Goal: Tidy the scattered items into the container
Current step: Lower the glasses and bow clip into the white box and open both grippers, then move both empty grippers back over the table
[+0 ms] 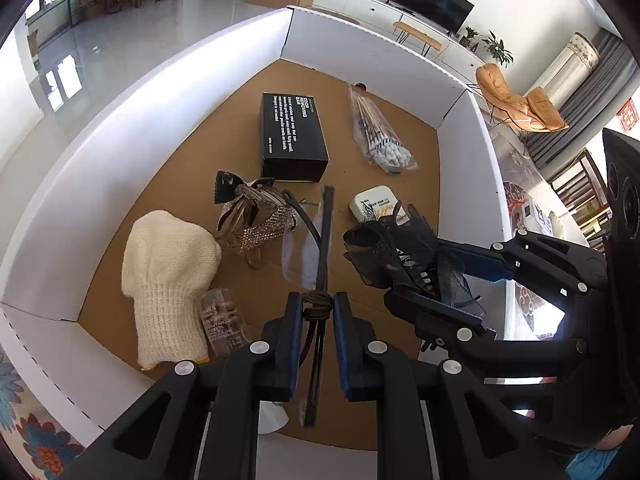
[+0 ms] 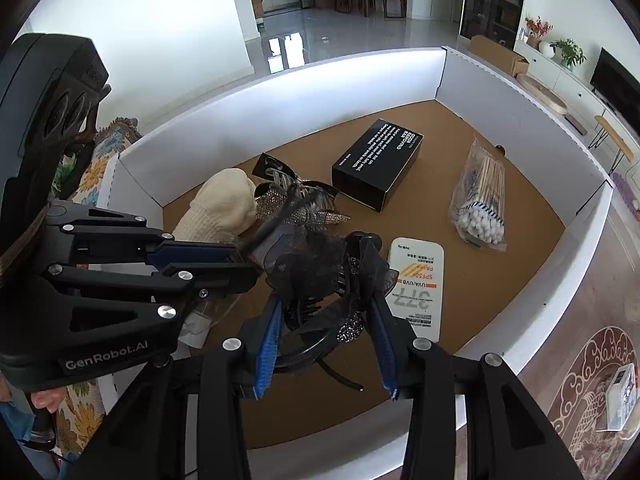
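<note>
Two black two-finger grippers with blue pads hang over a white-walled cardboard container (image 1: 168, 80), each with a hair accessory between its jaws.

The left gripper (image 1: 317, 306) is nearly closed, its pads standing either side of the brown wrapped knot of a thin dark bundle of hair ties in a clear sleeve (image 1: 324, 240), which hangs down toward the brown floor. The right gripper (image 2: 326, 312) stands part open around a black tulle bow hair clip with rhinestones (image 2: 320, 276); whether its pads press on it I cannot tell. Already lying inside are a cream knitted hat (image 1: 170, 268), a rhinestone bow clip (image 1: 260, 216), a black printed box (image 1: 292, 136), a clear bag of cotton swabs (image 1: 380, 136) and a white sunscreen packet (image 2: 418, 288).
</note>
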Tool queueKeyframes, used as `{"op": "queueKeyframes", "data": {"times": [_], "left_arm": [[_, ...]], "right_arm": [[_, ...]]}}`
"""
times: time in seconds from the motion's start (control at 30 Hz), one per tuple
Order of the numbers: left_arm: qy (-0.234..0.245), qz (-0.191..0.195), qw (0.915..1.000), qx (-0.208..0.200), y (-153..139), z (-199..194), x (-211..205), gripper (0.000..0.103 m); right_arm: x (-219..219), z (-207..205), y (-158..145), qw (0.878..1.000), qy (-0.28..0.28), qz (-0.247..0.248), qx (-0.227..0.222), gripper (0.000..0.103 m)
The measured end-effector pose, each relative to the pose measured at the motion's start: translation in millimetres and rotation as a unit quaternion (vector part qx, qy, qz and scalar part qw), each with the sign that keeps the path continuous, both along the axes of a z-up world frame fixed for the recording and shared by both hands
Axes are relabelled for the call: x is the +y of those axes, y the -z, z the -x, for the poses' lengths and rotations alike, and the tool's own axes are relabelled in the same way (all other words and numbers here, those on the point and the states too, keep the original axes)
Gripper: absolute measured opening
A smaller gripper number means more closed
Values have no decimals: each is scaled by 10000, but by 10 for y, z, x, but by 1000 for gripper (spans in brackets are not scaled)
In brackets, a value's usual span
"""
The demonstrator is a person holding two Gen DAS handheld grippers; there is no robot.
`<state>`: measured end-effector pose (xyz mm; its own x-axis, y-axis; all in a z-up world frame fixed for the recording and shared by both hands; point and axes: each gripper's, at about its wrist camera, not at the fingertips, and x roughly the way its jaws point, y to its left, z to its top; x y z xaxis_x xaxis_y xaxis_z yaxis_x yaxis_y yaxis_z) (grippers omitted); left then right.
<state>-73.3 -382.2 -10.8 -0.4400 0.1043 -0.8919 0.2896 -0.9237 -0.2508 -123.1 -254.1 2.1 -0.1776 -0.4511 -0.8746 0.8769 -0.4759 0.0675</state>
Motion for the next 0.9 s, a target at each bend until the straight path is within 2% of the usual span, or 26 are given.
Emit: {"op": "queueKeyframes", "data": {"times": [0.07,0.13,0.2,0.33,0.5,0.6,0.73,0.77,0.83,0.9], "left_arm": [[-94,45,9999,-75,24,-2,-30,31],[-210,97,9997,-104,27,-16,-70,49],[-314,108,9994,-95,19,-38,-110,55],[-480,48,9988,74,-42,-108,-170,63],[-487,221,9978,402,-252,-187,-86,63],[-281,390,9964,697,-451,-253,152,63],[212,603,9923,1058,-721,-300,706,65],[359,570,9912,1141,-768,-304,871,67],[628,414,9888,1288,-818,-325,1215,91],[863,219,9858,1425,-799,-350,1597,93]], "right_arm": [[-5,29,15,10000,38,-60,-23,43],[2,55,1,9999,100,-60,-27,44],[0,86,-14,9998,140,-100,-47,49],[20,115,-97,9997,195,11,-148,52],[216,77,-296,9978,434,482,130,52],[580,-3,-408,9916,667,994,490,52],[1224,-80,-406,9832,1064,1189,884,52],[1413,-89,-387,9812,1193,1197,932,52],[1829,-110,-319,9771,1470,1179,987,52],[2299,-139,-198,9724,1778,1122,1011,52]]}}
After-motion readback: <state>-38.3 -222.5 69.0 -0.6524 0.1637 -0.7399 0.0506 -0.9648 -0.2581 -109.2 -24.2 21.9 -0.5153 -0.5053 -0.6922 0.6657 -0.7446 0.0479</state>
